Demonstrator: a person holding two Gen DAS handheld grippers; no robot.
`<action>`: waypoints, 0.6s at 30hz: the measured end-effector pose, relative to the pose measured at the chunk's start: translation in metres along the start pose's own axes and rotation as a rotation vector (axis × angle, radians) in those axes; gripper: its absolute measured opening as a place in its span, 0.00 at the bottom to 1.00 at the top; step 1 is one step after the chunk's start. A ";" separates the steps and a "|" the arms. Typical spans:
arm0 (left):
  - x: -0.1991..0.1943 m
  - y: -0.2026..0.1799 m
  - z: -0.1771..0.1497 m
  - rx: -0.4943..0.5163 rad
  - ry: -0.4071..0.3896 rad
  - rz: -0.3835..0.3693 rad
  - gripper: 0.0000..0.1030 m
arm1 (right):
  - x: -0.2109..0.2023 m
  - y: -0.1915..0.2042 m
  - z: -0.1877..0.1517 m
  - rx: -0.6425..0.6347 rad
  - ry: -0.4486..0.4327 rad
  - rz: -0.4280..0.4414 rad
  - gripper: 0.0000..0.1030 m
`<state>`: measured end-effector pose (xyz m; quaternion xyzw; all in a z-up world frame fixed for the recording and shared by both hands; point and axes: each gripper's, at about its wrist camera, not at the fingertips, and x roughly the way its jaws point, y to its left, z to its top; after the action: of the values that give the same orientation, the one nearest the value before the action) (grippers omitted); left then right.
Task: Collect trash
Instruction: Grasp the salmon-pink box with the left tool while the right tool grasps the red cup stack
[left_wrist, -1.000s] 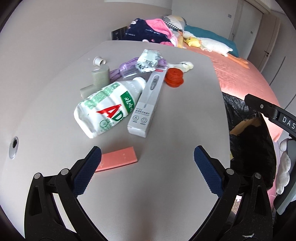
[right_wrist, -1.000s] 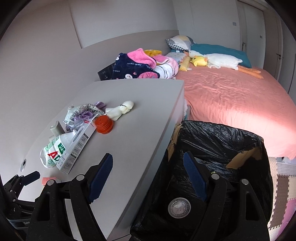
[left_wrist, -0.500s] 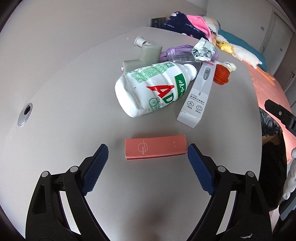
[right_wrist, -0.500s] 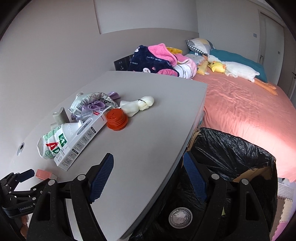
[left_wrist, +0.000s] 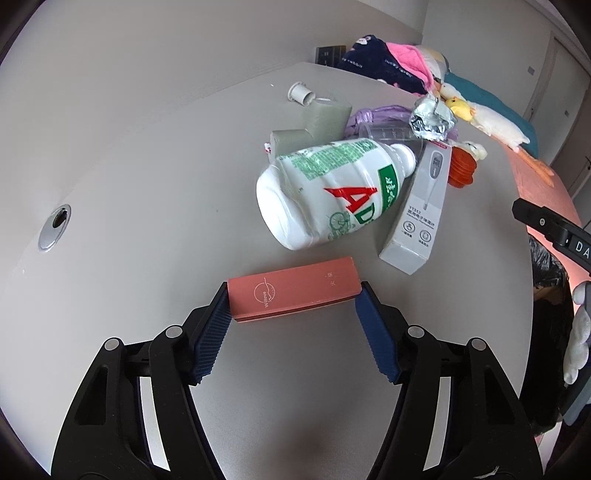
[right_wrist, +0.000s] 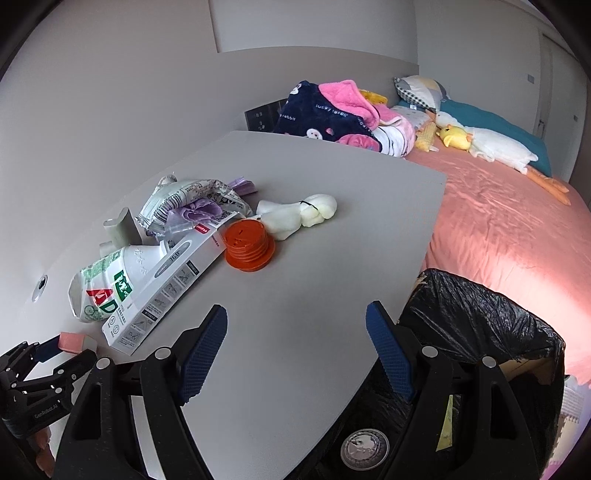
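Your desk (left_wrist: 129, 166) carries the trash pile, its bottle (left_wrist: 325, 192) partly hiding a grey block. Your right claw (right_wrist: 295, 347) gapes empty. Your left claw (left_wrist: 291, 317) is closing round the pink box (left_wrist: 291, 293); contact unclear.

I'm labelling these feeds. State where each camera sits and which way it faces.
Left wrist: on the left claw, facing down at the table; its closing fingers flank the pink box.
Right wrist: on the open right claw, facing across the table toward the bed, bin on the right.
Shared: white bottle, thermometer box.
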<state>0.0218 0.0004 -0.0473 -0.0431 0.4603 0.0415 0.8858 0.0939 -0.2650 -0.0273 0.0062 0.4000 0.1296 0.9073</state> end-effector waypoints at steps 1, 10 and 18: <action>-0.002 0.003 0.001 -0.003 -0.006 0.003 0.63 | 0.003 0.001 0.002 -0.002 0.003 0.003 0.76; -0.006 0.024 0.009 -0.042 -0.022 0.011 0.63 | 0.031 0.008 0.019 -0.020 0.041 0.021 0.67; -0.010 0.026 0.009 -0.029 -0.025 -0.014 0.63 | 0.055 0.016 0.035 -0.024 0.066 0.038 0.63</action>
<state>0.0202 0.0269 -0.0348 -0.0587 0.4481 0.0428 0.8910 0.1509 -0.2328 -0.0413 -0.0013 0.4280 0.1520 0.8909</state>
